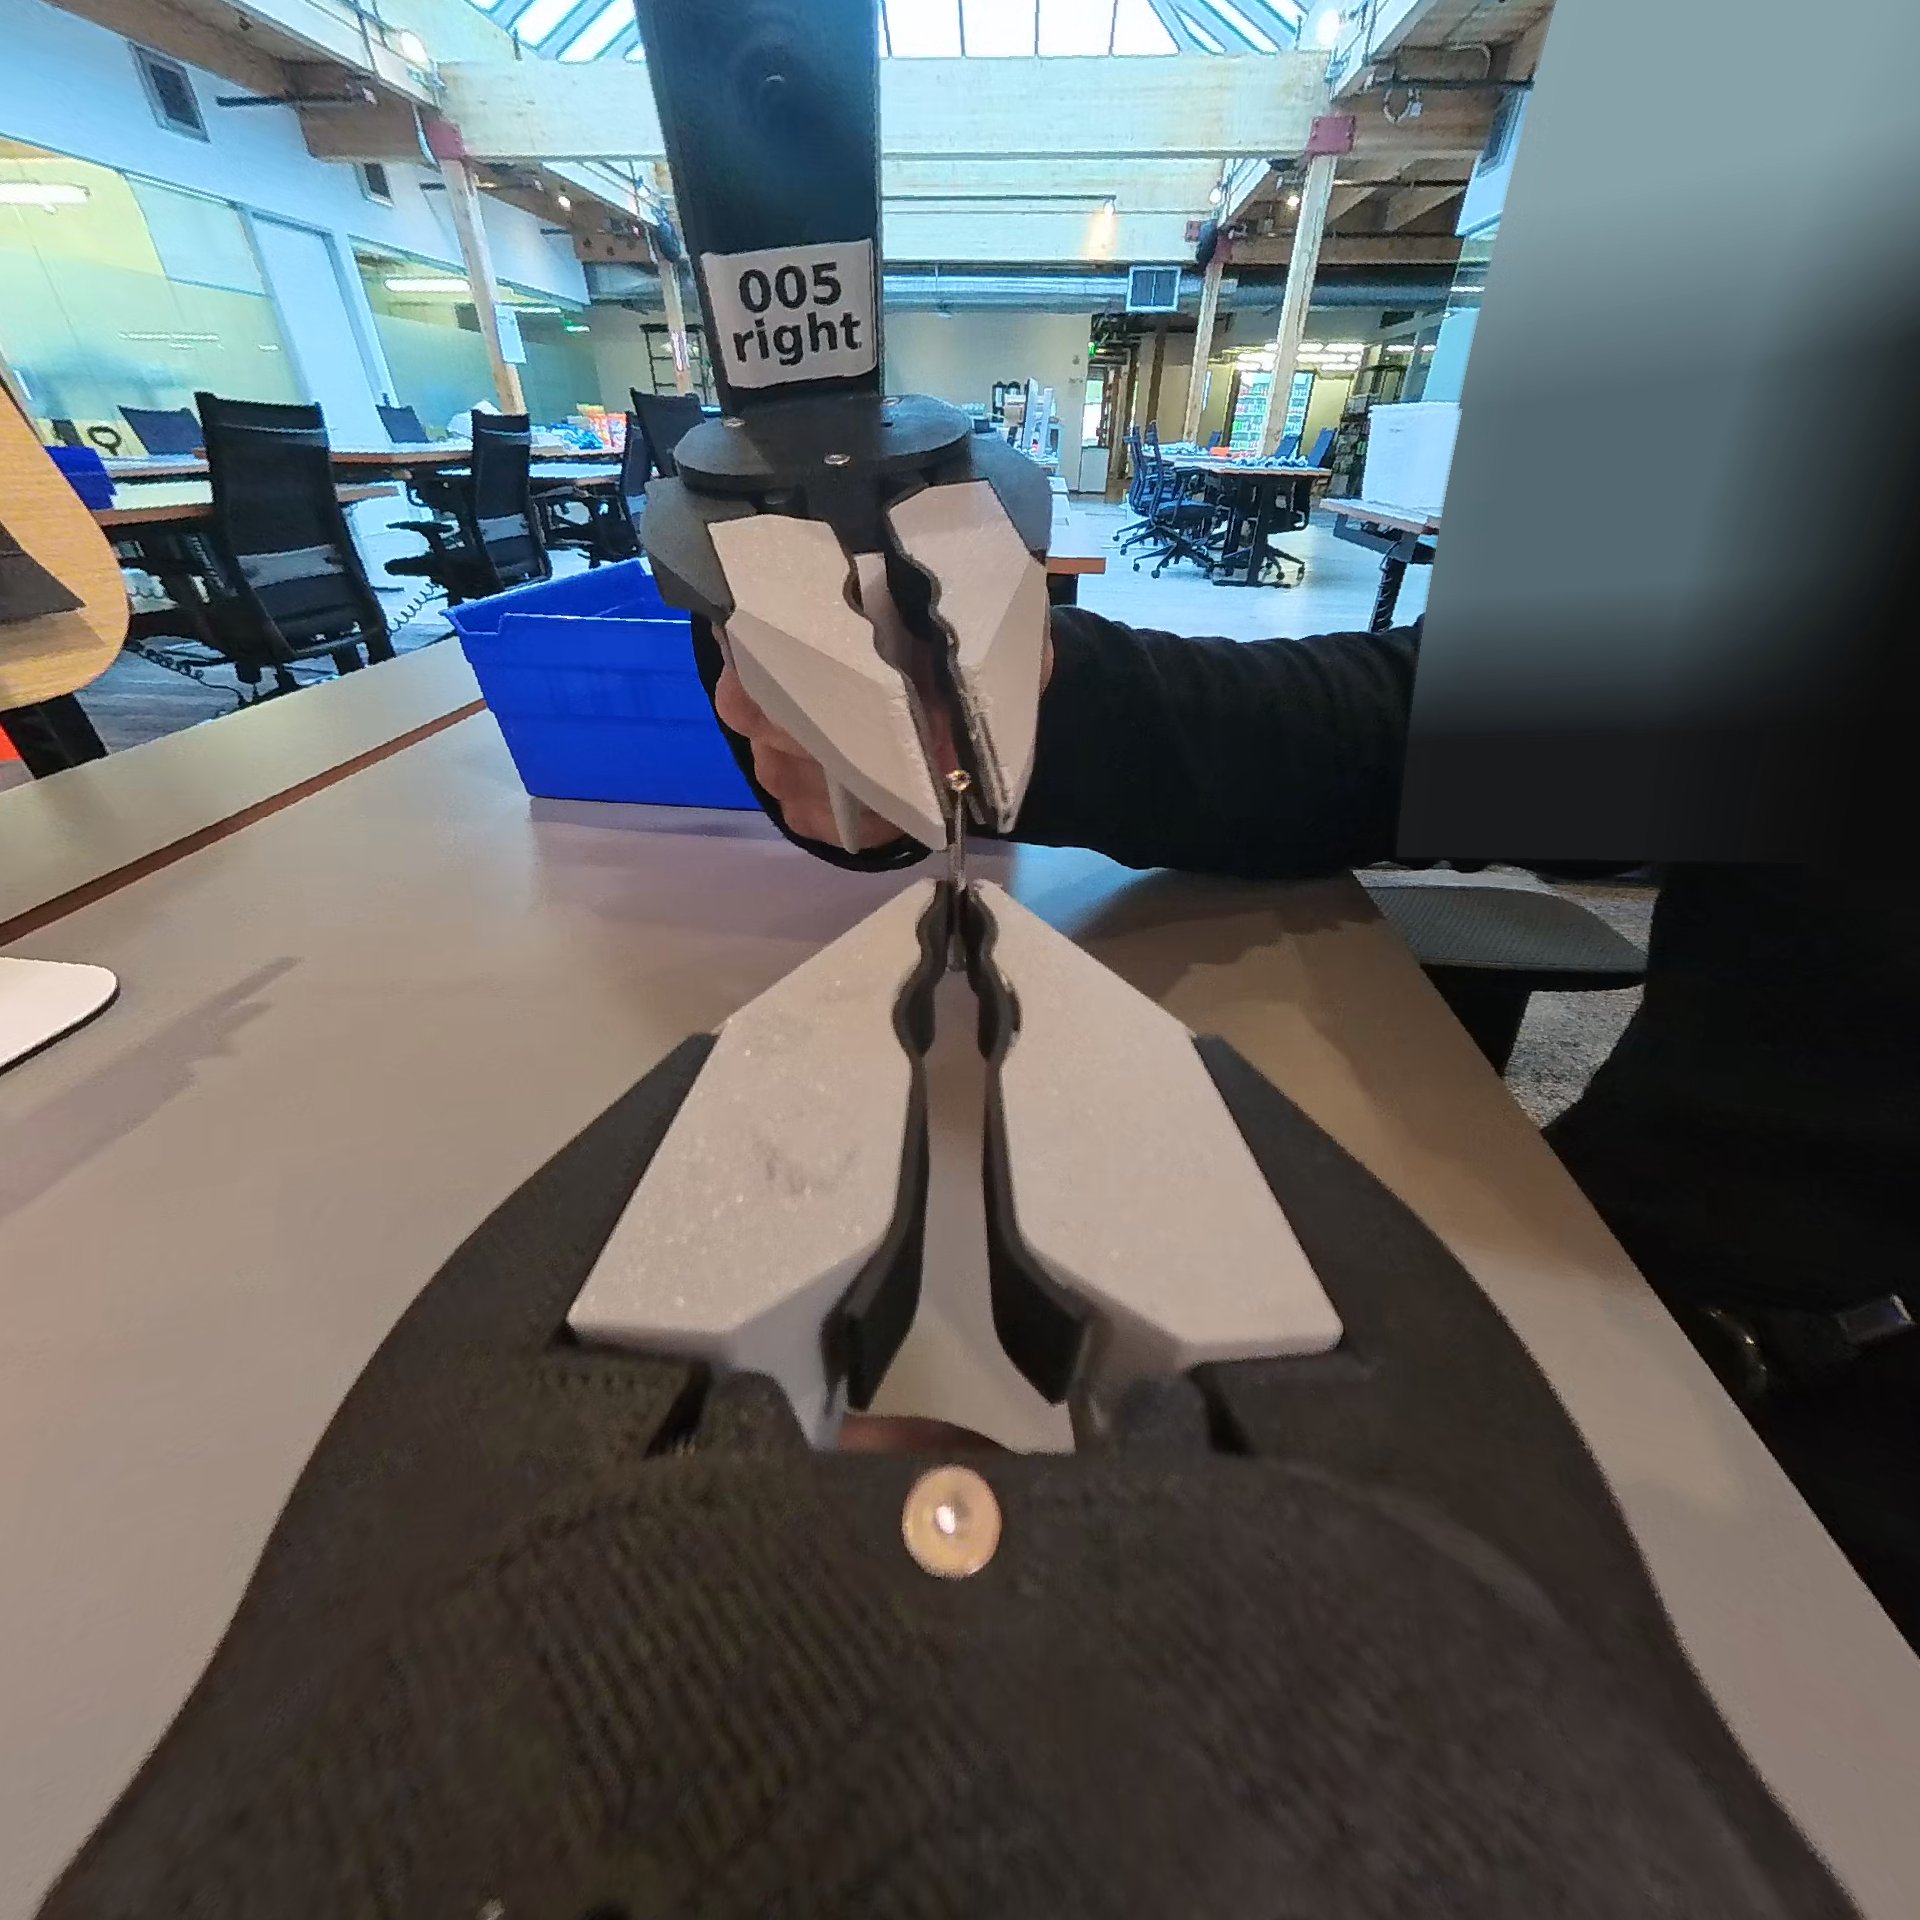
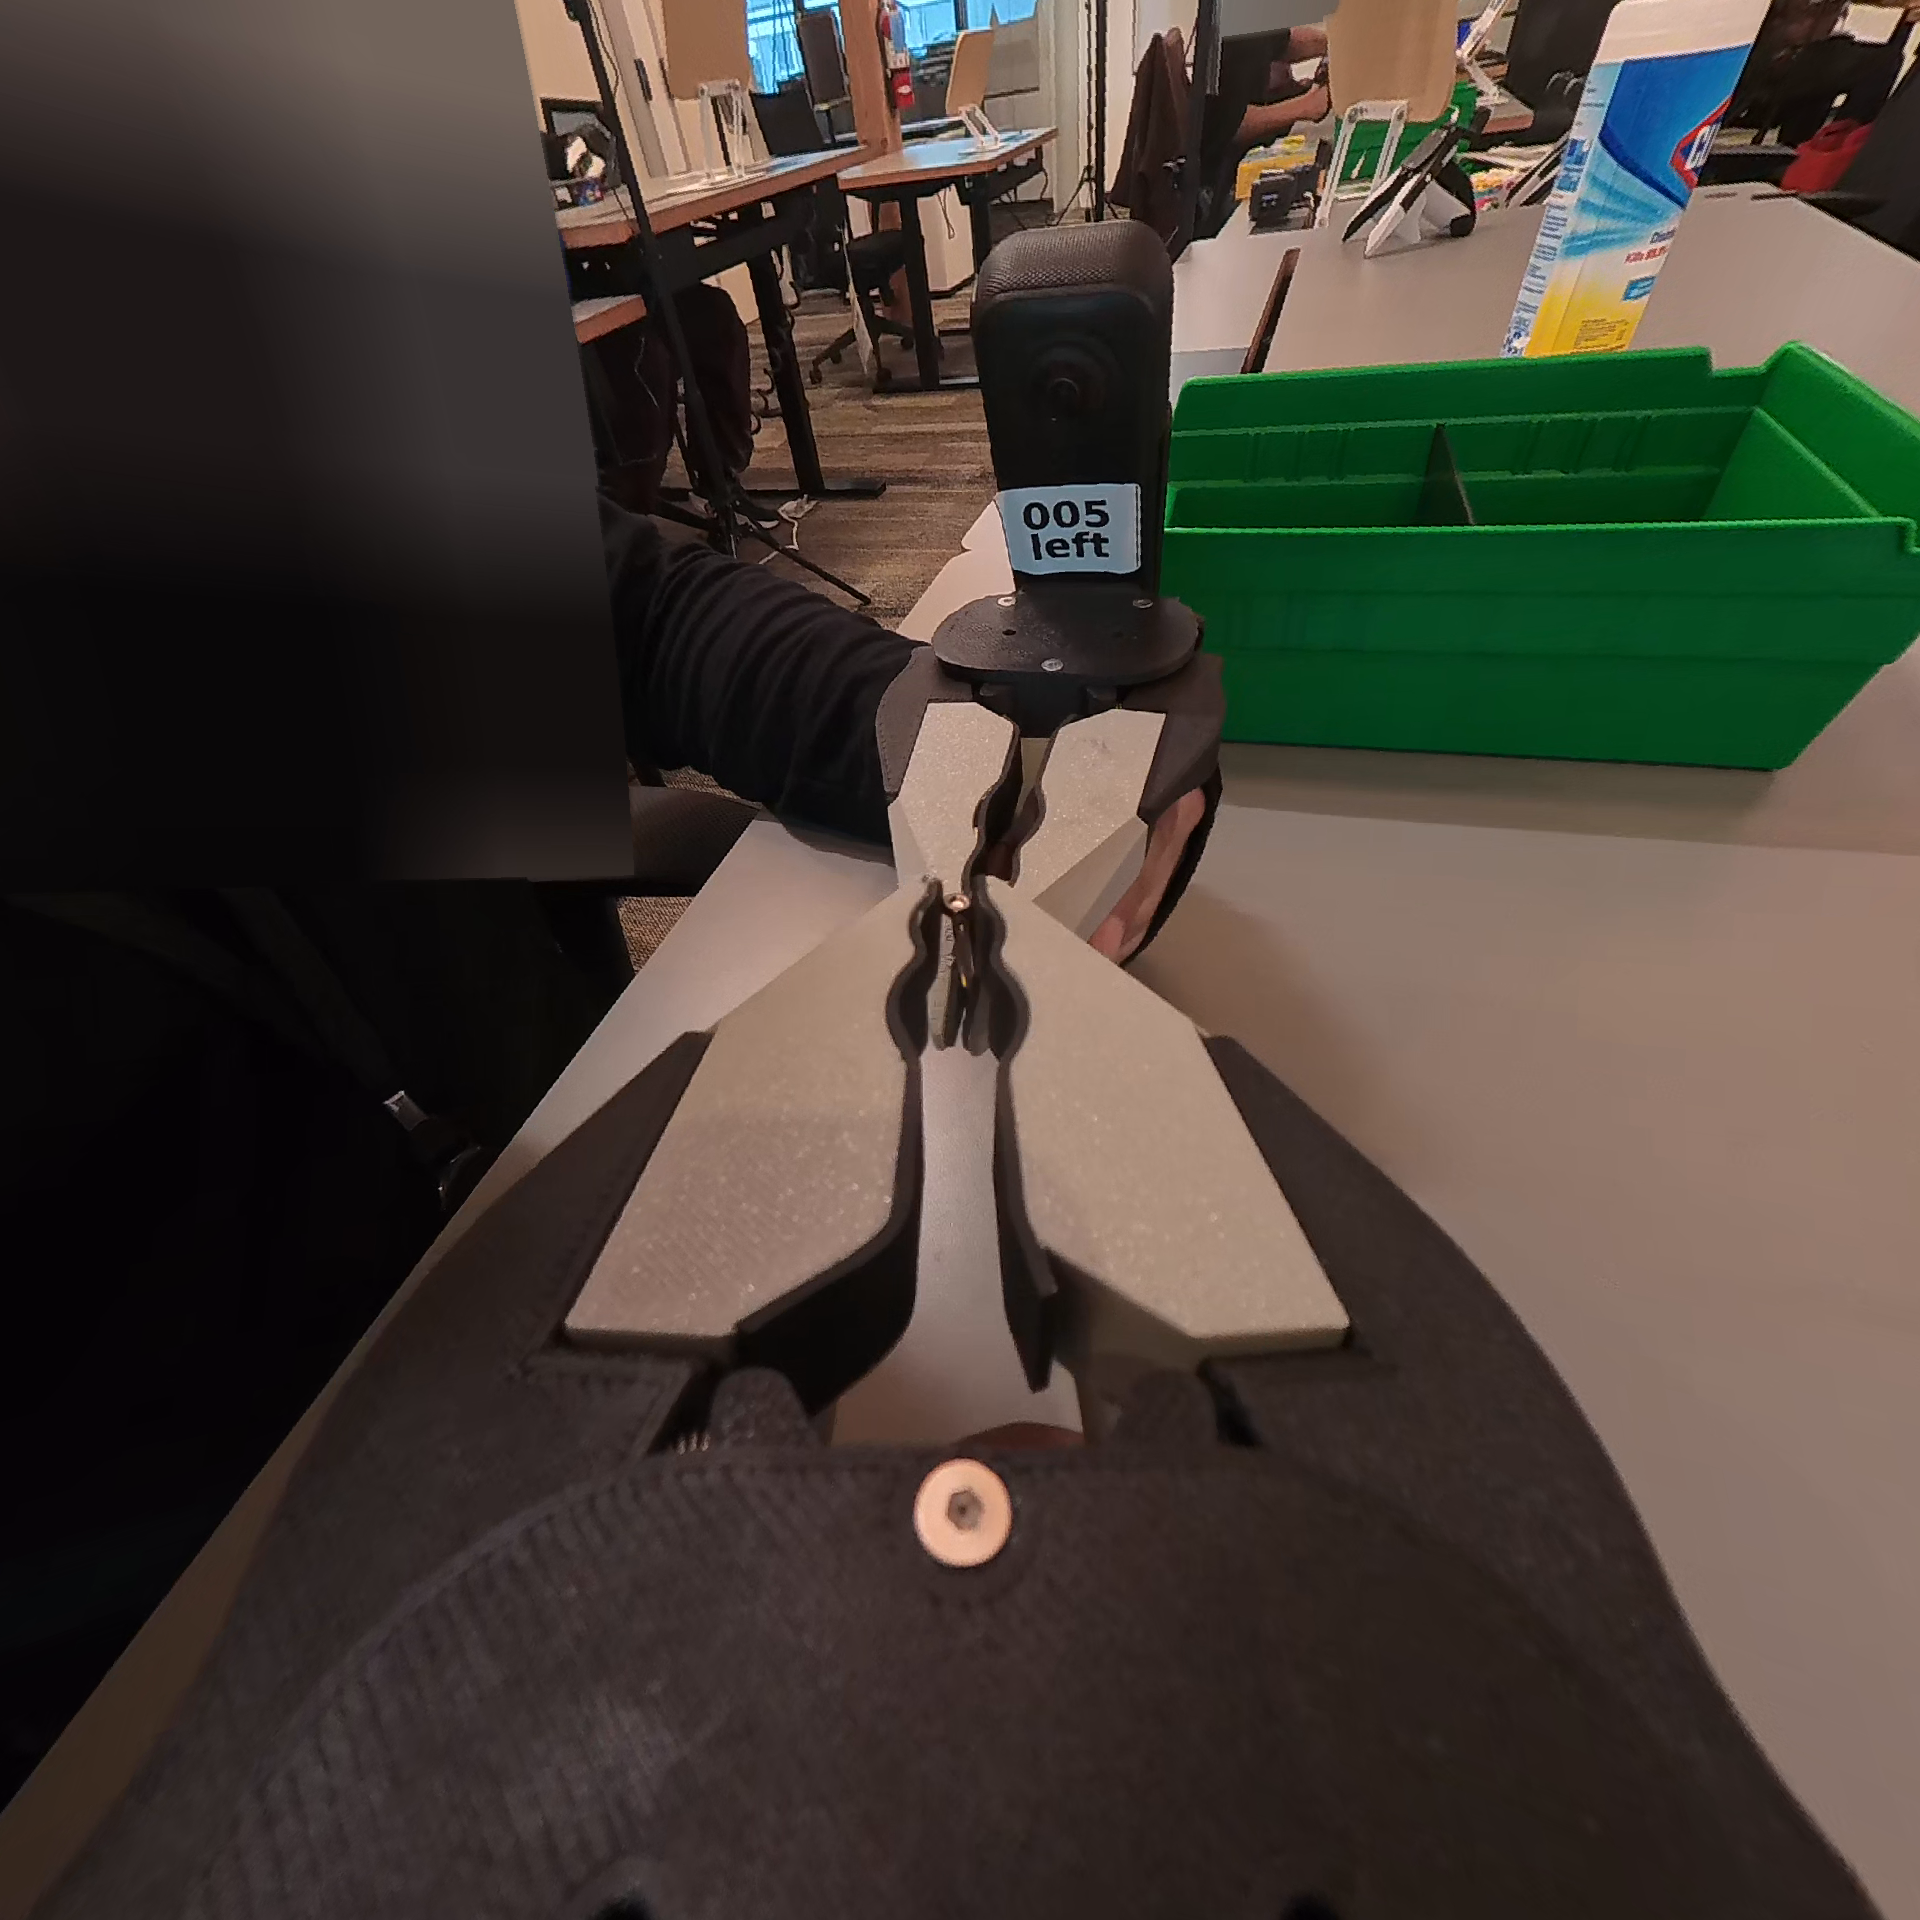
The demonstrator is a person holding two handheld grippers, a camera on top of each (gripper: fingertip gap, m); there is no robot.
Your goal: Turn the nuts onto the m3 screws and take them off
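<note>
Both grippers meet tip to tip above the grey table (image 1: 364, 1091). My left gripper (image 1: 954, 896) is shut on the lower end of a thin m3 screw (image 1: 958, 850). The screw runs up to my right gripper (image 1: 971, 816), which points down at it and is shut on a small nut (image 1: 961, 779) at the screw's far end. In the right wrist view my right gripper (image 2: 956, 912) pinches the small metal nut (image 2: 958, 902) at its tips. The left gripper (image 2: 987, 868) faces it, touching tips. The screw shaft is mostly hidden between the pads there.
A blue bin (image 1: 613, 686) stands on the table behind the right gripper. A green divided bin (image 2: 1538, 603) stands behind the left gripper, with a wipes canister (image 2: 1621, 208) beyond it. A white stand base (image 1: 42, 1003) lies at far left. The table's near edge (image 2: 665, 966) runs close by. My left and right fingertips are right by each other.
</note>
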